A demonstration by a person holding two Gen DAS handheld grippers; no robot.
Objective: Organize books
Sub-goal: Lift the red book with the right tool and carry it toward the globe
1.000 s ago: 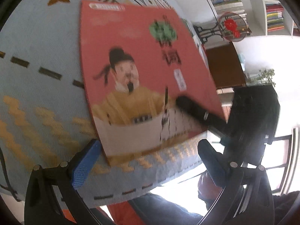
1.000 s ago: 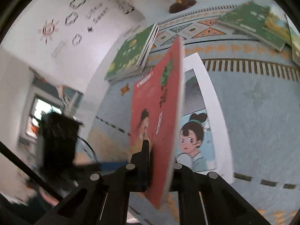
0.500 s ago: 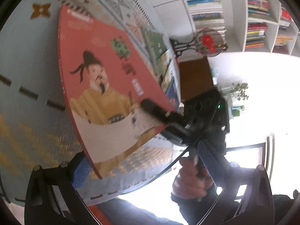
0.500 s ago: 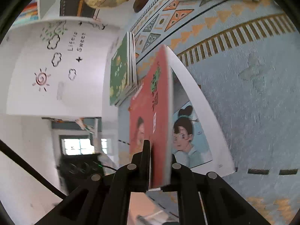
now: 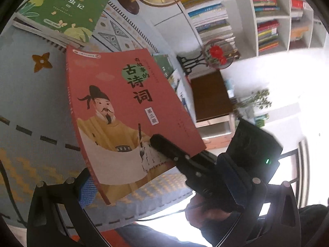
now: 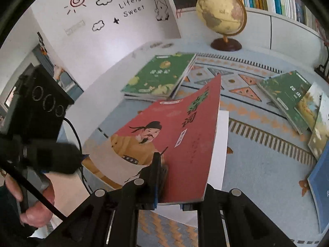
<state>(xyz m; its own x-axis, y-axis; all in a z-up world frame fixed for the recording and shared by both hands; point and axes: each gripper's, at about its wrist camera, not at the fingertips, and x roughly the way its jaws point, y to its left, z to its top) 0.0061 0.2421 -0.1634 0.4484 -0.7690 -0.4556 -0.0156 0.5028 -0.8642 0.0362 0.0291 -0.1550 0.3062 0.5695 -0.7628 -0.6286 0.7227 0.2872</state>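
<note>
A red book [image 5: 125, 111] with a cartoon poet in yellow on its cover is held tilted above the blue patterned mat [image 5: 30, 94]. My right gripper [image 6: 170, 187] is shut on the book's lower edge [image 6: 181, 156]; it shows in the left wrist view [image 5: 170, 150] as a black finger across the cover. My left gripper [image 5: 164, 187] is open, its blue-padded finger [image 5: 87, 187] just below the book's lower left corner. A white book [image 6: 223, 142] lies under the red one. A stack of green books [image 6: 160, 76] lies further back, also in the left wrist view [image 5: 61, 10].
A globe [image 6: 222, 14] stands on the mat's far edge by a white bookshelf [image 5: 257, 16]. Several more books [image 6: 287, 96] lie at the right, with a blue one [image 6: 320, 187] at the edge. A round red ornament on a black stand [image 5: 213, 55] stands beyond the mat.
The red book has swung from nearly edge-on to cover-up in the right wrist view. The left gripper has tipped upward, bringing the green books and globe into its view.
</note>
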